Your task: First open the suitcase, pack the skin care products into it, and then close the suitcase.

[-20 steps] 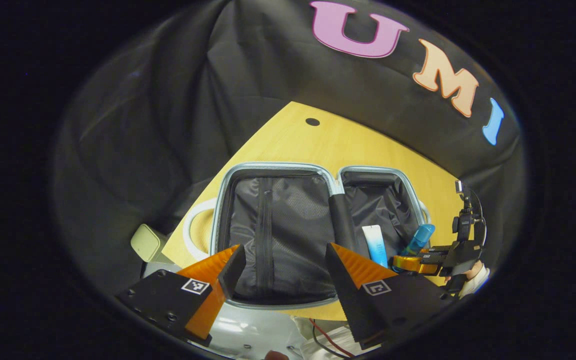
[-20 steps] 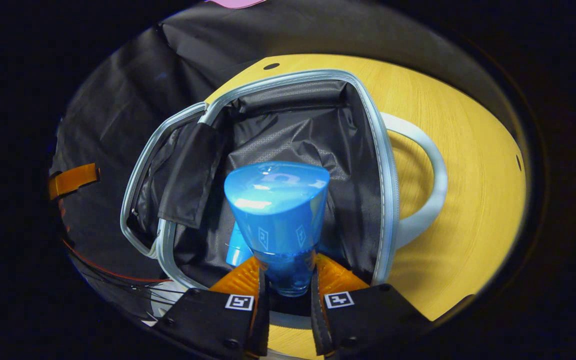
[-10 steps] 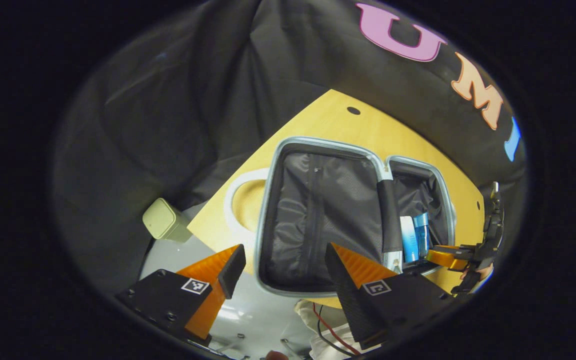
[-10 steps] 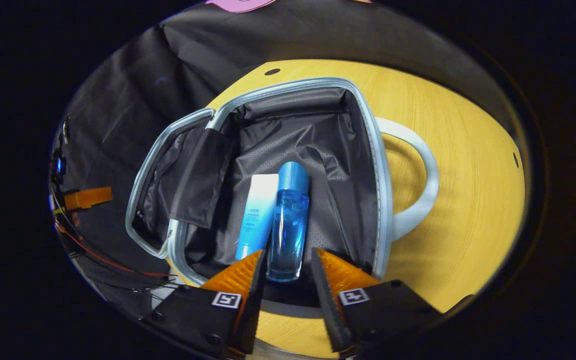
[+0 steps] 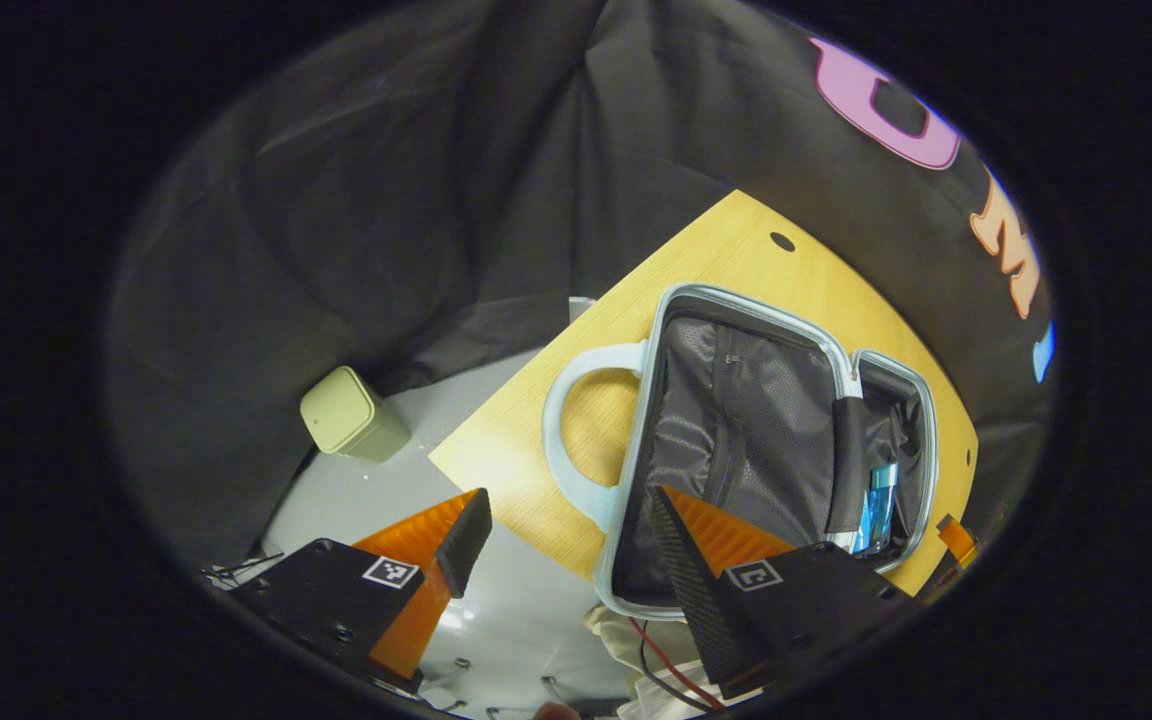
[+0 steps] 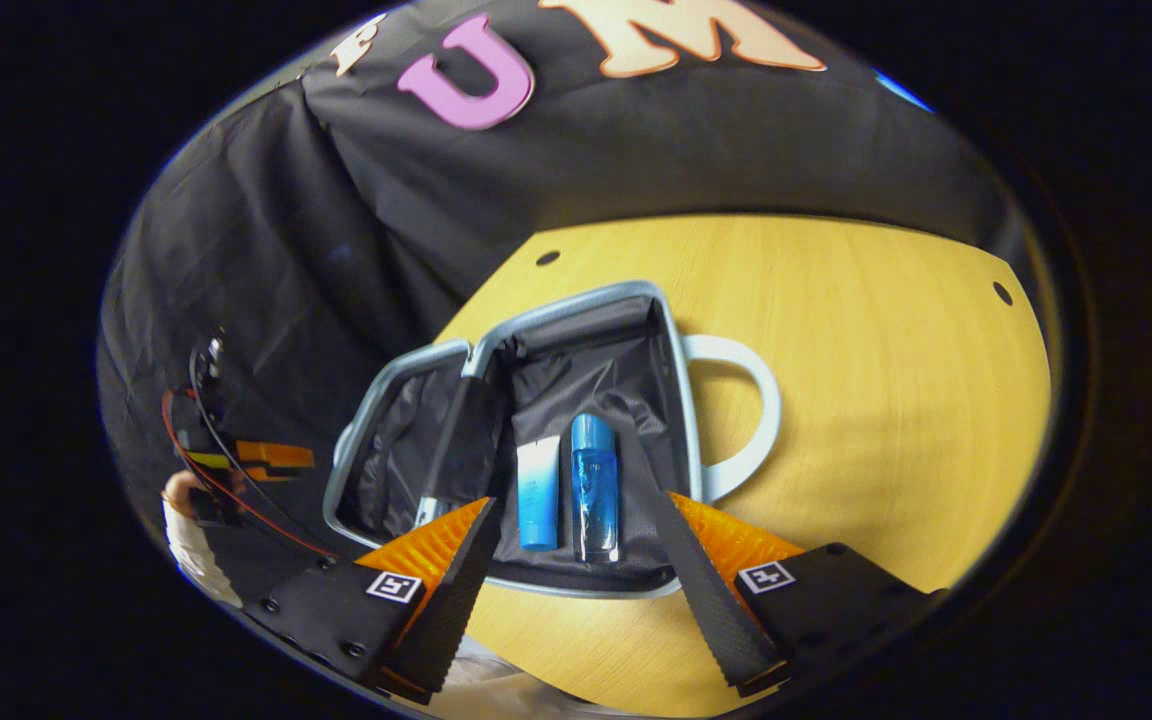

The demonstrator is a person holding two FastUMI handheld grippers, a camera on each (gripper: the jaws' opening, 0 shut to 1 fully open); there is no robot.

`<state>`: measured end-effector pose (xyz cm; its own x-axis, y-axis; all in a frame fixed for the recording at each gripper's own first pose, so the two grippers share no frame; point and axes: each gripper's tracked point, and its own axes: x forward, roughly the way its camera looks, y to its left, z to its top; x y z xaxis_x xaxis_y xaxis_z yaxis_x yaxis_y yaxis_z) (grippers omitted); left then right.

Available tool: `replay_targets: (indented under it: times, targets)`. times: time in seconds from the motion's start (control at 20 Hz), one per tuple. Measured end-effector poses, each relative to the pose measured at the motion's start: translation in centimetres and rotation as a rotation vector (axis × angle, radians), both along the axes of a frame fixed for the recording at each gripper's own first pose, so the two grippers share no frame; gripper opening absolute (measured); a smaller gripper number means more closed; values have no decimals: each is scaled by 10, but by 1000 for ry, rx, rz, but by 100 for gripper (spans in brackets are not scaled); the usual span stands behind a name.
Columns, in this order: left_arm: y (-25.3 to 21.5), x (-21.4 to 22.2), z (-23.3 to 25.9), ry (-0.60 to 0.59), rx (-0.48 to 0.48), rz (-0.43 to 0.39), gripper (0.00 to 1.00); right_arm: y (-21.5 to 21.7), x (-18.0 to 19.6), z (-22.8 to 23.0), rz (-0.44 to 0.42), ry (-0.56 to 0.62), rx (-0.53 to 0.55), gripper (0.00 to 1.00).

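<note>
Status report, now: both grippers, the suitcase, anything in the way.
Right gripper open, holding nothing, above suitcase. Left gripper open, off its near corner. Suitcase open flat; blue bottle and white-blue tube inside. Nothing blocking the lid.

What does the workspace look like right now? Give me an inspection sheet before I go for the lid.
Surface: wooden table, with small holes near its edges.
Job's things: suitcase lies open on the table; blue bottle and white-and-blue tube lie side by side in one half; the other half holds nothing I can see.
Clutter: nothing seen on the table.
Grippers: right gripper open, above the suitcase's near edge, holding nothing; left gripper open, holding nothing.
Cables: red and black wires below the left gripper.
Surroundings: black cloth wall; pale green bin on the floor.
</note>
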<state>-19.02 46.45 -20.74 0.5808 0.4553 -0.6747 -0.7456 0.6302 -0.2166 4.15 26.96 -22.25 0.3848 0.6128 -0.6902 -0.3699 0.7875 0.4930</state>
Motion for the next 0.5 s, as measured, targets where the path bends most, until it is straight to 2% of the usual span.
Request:
replay_targets:
  times: [0.1, 0.3, 0.35, 0.4, 0.5]
  targets:
    - [8, 2, -6, -18, -41, 9, 95, -27, 9, 21, -77, -28, 19, 99]
    - [21, 12, -25, -63, -167, 47, 94, -86, 25, 38, -239, -75, -21, 99]
    - [26, 12, -29, -67, -186, 59, 94, -102, 29, 45, -280, -87, -16, 95]
    - [31, 13, -32, -73, -209, 71, 94, -115, 32, 55, -314, -104, -2, 98]
    - [33, 22, -39, -100, -268, 69, 91, -143, 35, 68, -374, -131, 4, 94]
